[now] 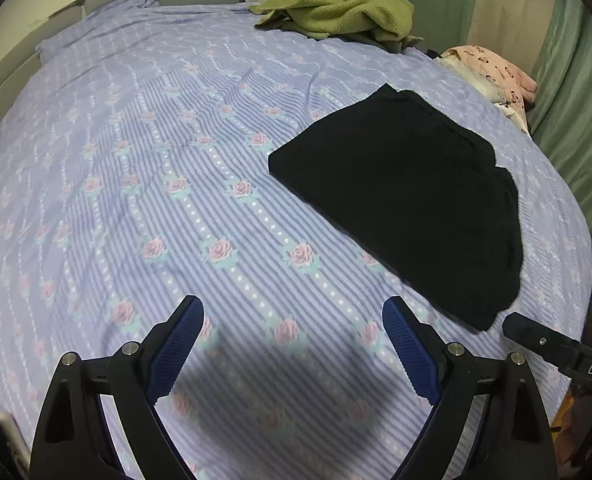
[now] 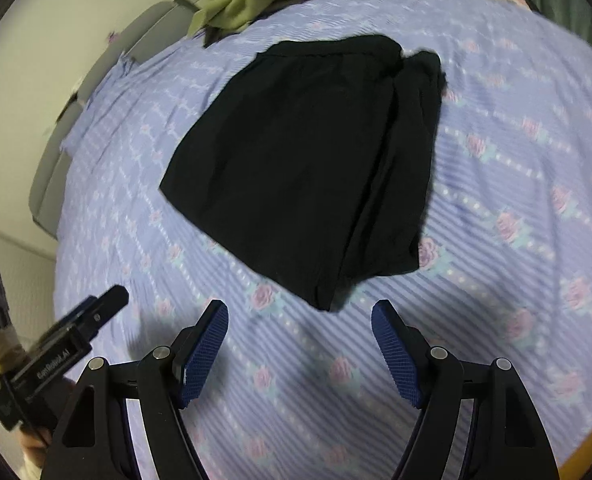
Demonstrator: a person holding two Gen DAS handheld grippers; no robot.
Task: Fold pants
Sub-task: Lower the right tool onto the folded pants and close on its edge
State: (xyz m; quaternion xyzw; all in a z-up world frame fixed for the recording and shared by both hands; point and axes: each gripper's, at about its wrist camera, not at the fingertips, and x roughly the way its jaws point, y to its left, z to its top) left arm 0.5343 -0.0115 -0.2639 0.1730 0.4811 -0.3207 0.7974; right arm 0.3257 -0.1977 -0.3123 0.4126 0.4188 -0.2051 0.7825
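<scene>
From my left claw, spread wide over the bed, I see a green sweater at the far edge and pink clothes on the right. The folded black pants lie just ahead of my right claw, also spread, touching nothing.

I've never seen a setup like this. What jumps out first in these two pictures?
The folded black pants stand out most, lying flat as a dark block on the lilac striped bedspread with pink roses. Next come the blue-padded fingers of the left gripper and right gripper, both spread open above the bed, touching nothing. A crumpled green knitted garment lies at the far side of the bed.
</scene>
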